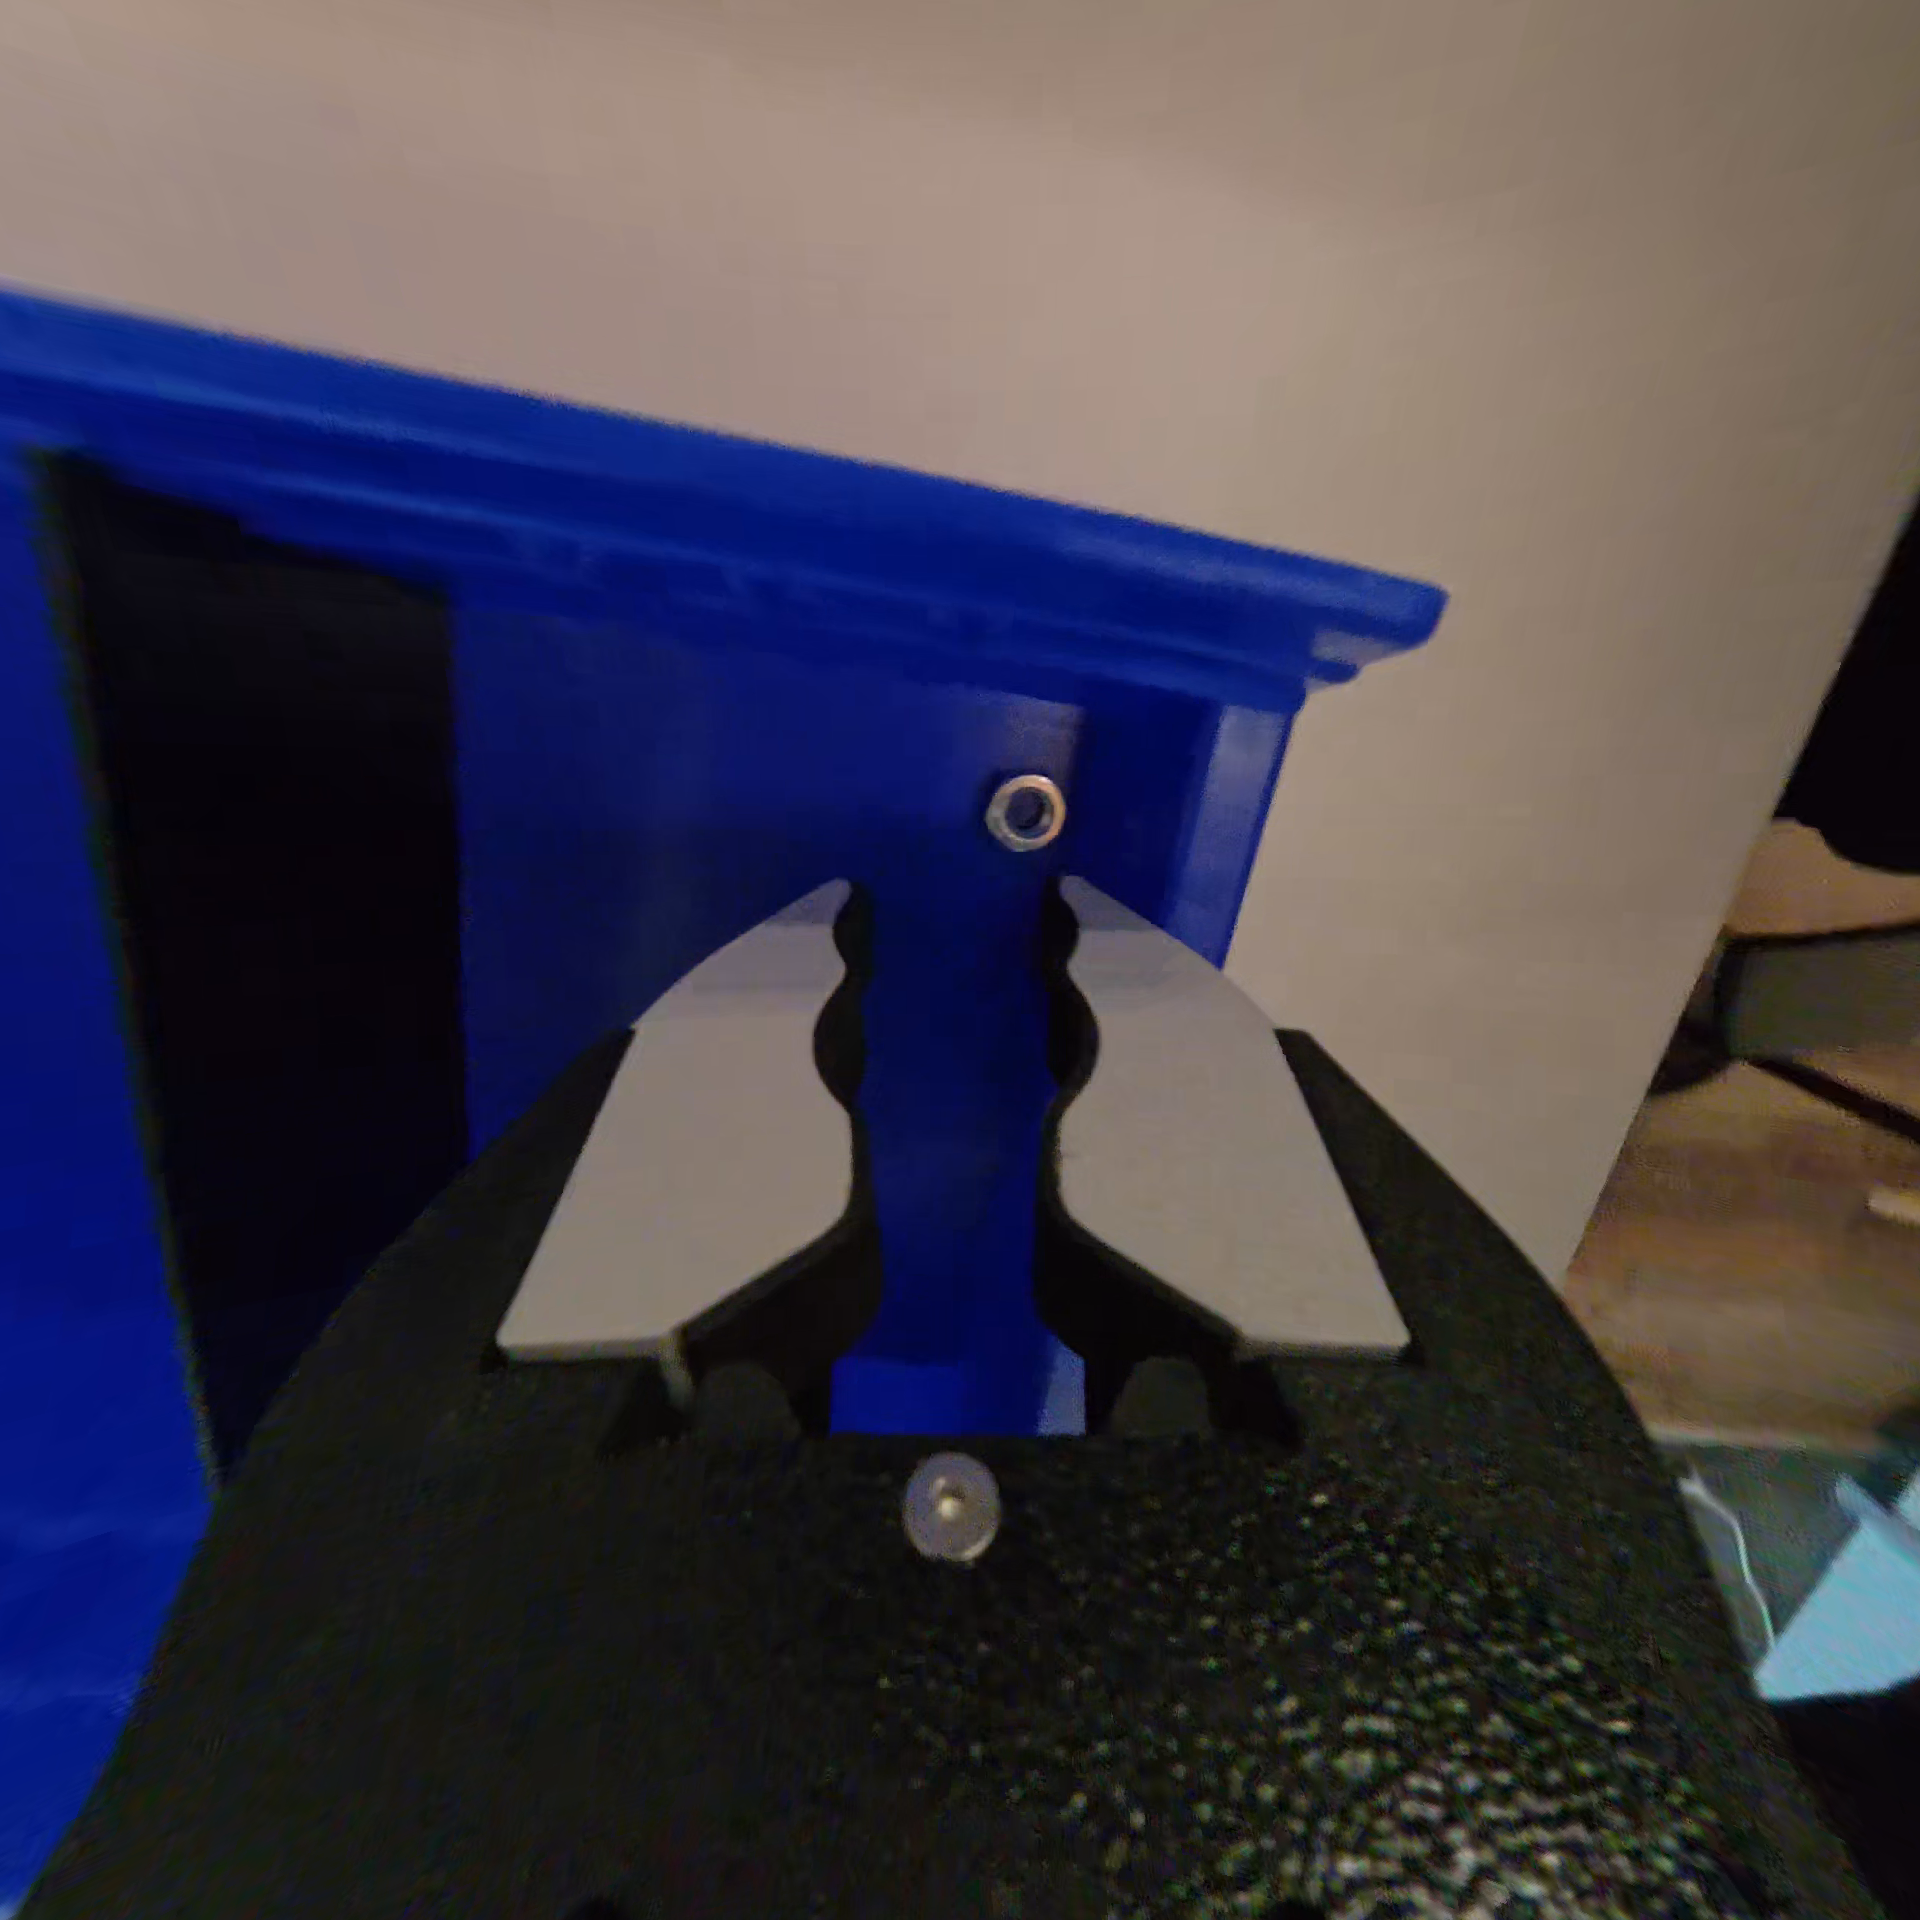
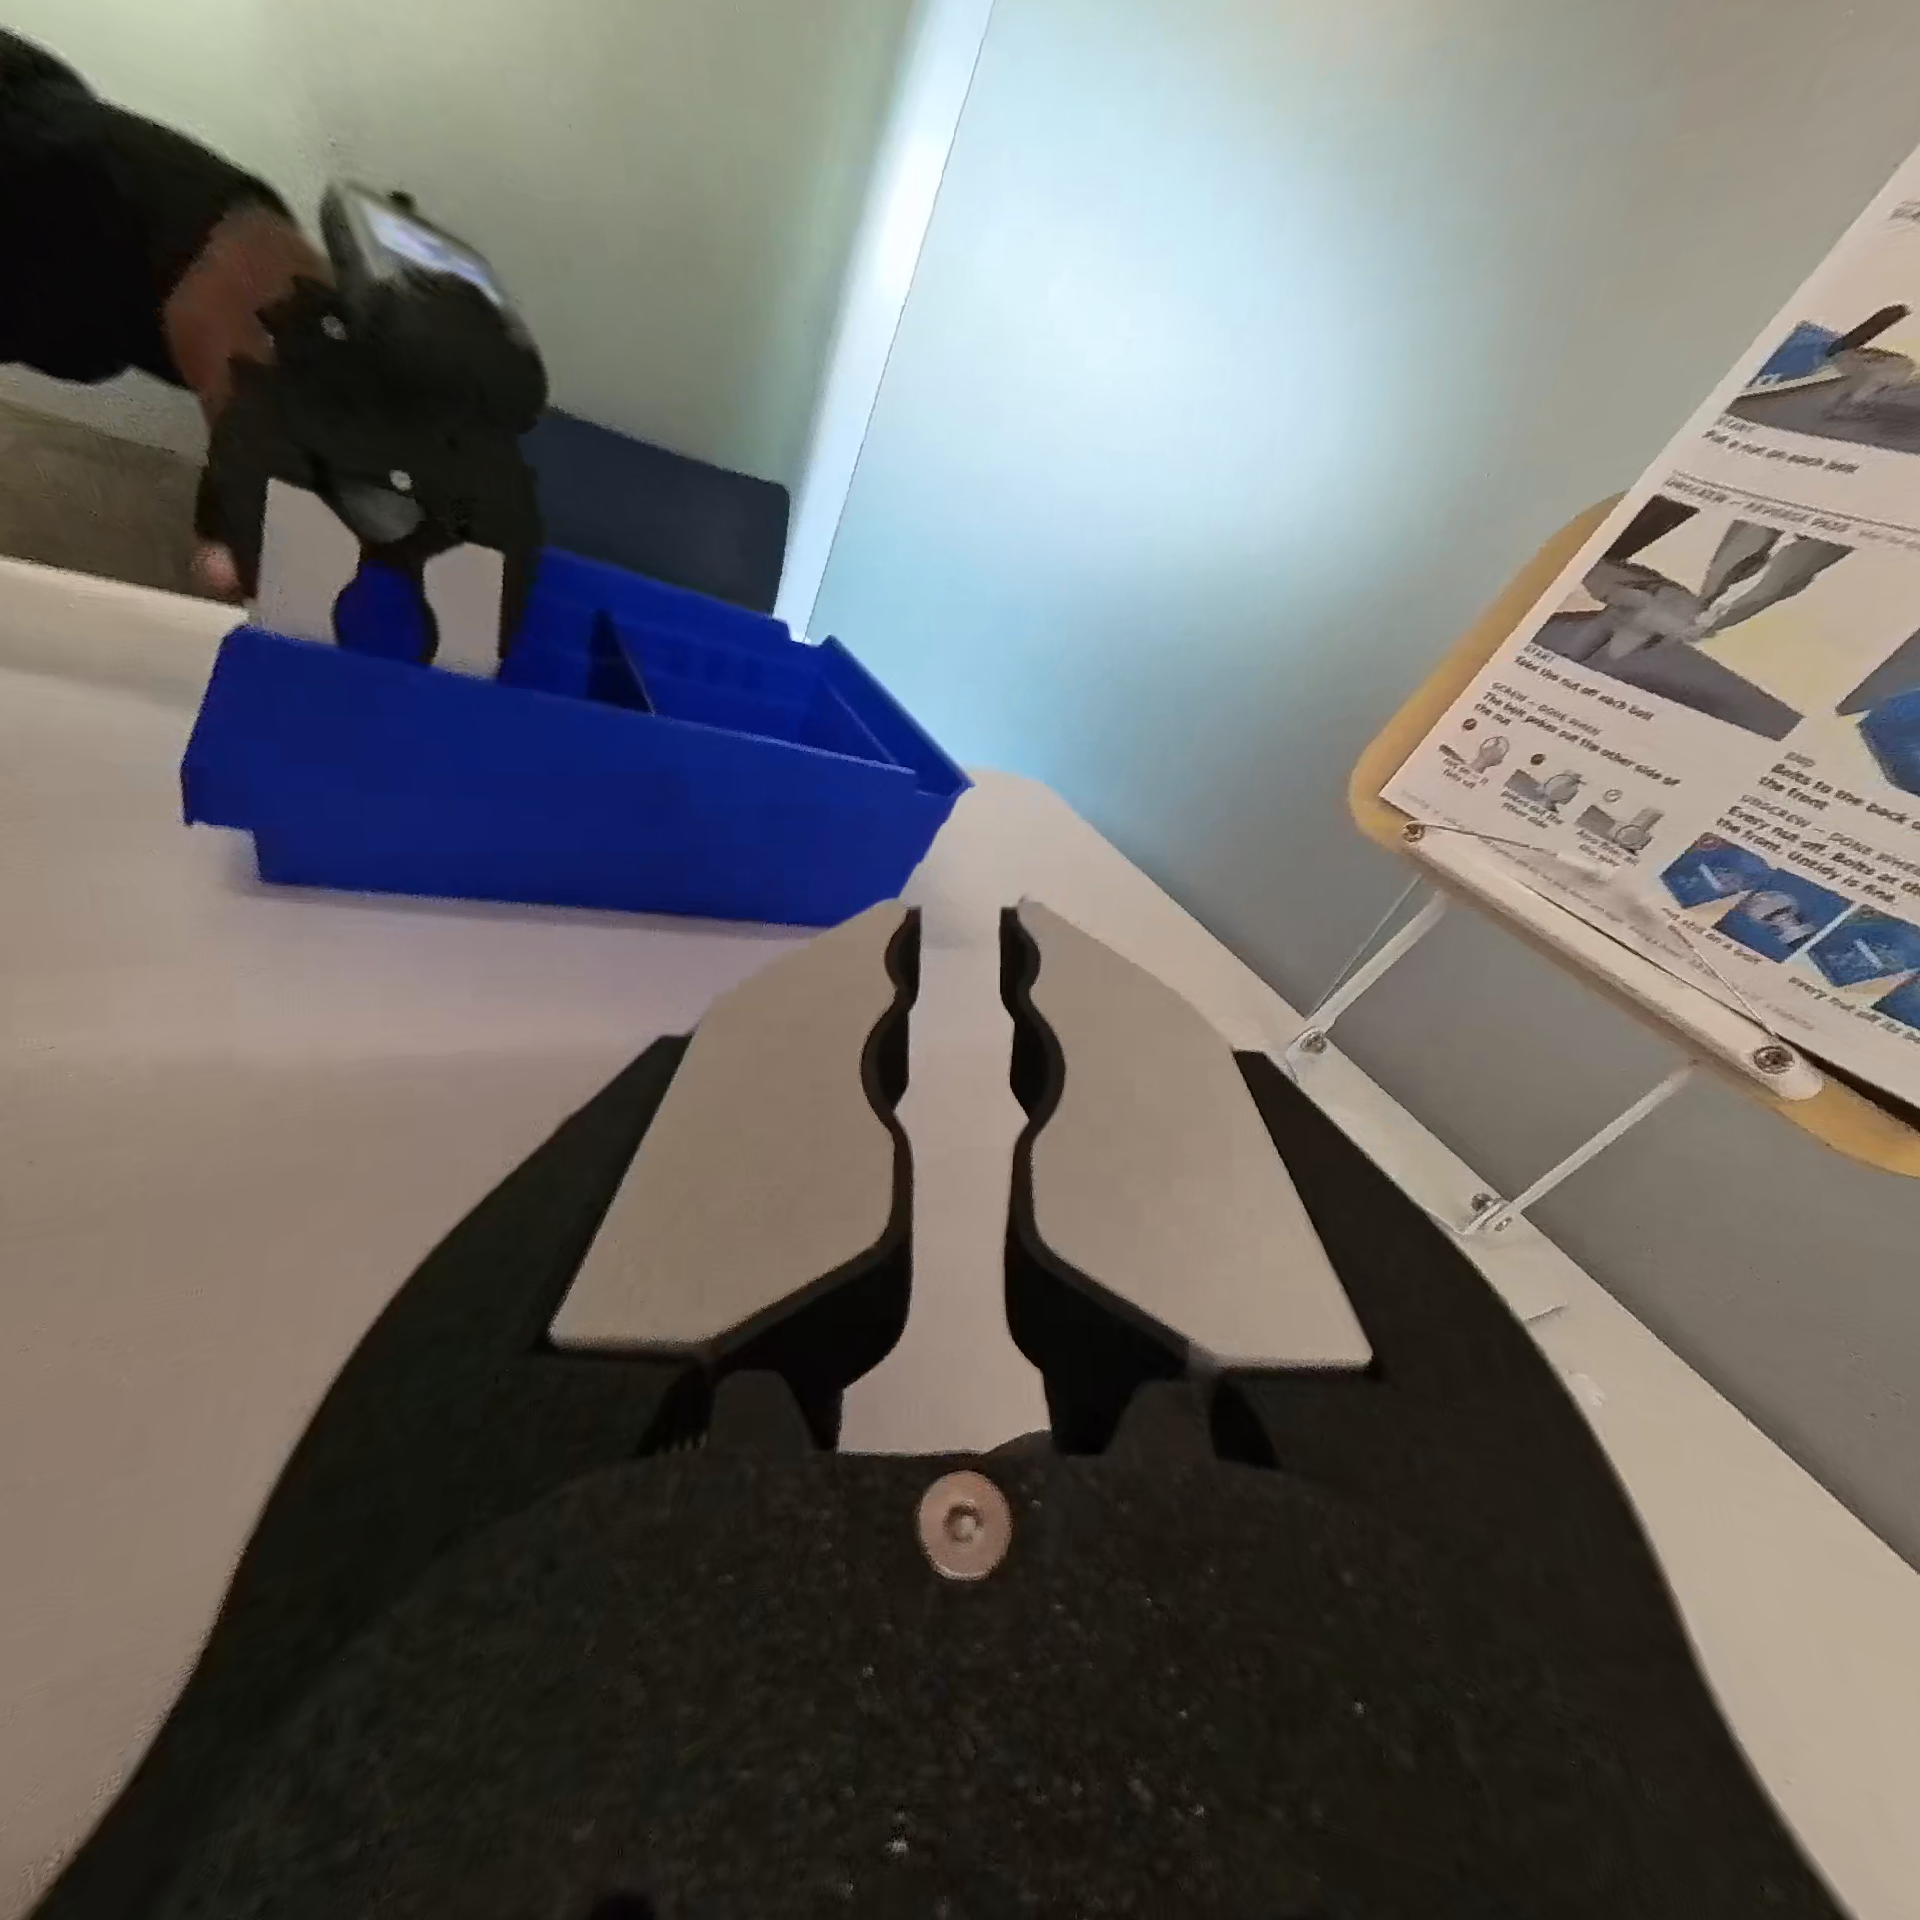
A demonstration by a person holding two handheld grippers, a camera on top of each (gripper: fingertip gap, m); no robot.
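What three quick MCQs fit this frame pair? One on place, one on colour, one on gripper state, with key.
1. Where is the left gripper?
A. at the blue bin
B. beside the instruction sheet
C. on the floor

2. What colour is the nut in the bin's panel?
A. red
B. silver
C. black

3. How does the right gripper stand?
A. shut on a bolt
B. clamped on the bin
C. open, nothing between the fingers

Key: A, its fingers reach into the bin; B, a silvery ring against blue plastic; C, only white table shows through the gap.
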